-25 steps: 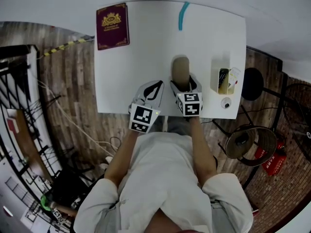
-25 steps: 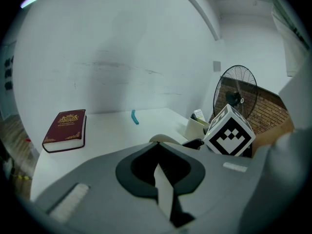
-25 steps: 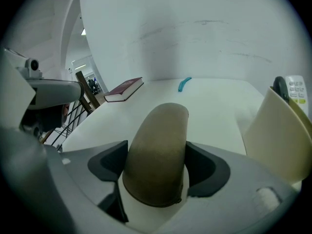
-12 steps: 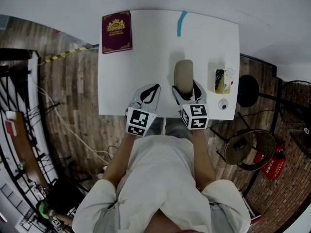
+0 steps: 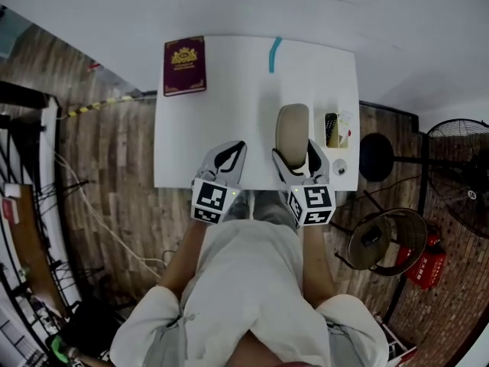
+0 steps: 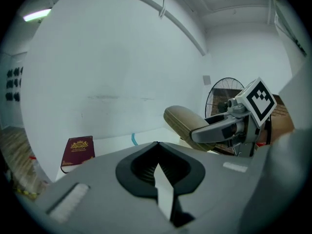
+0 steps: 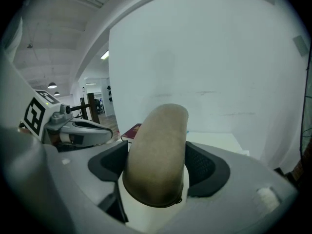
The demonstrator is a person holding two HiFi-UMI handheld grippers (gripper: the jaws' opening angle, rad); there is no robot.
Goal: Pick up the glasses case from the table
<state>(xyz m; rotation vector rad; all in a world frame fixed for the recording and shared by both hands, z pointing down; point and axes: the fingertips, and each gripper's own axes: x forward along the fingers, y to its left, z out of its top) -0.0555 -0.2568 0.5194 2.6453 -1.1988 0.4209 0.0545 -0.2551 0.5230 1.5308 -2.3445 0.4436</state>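
The tan, rounded glasses case [image 5: 293, 131] is up off the white table [image 5: 206, 128], clamped at its near end by my right gripper [image 5: 295, 156]. In the right gripper view the case [image 7: 158, 150] fills the space between both dark pads and points away from me. My left gripper [image 5: 231, 151] hovers over the table's near edge, left of the case, its jaws closed tip to tip with nothing in them. From the left gripper view [image 6: 157, 146] the case [image 6: 181, 123] and the right gripper show at the right.
A maroon book [image 5: 184, 66] lies at the table's far left corner, a blue strip [image 5: 273, 54] at the far edge. A small yellow box [image 5: 334, 130] and a round knob [image 5: 340, 167] sit by the right edge. A stool [image 5: 376, 157] and fans stand on the floor to the right.
Both grippers have risen, the right one more. The glasses case has come up off the table in the right gripper's hold.
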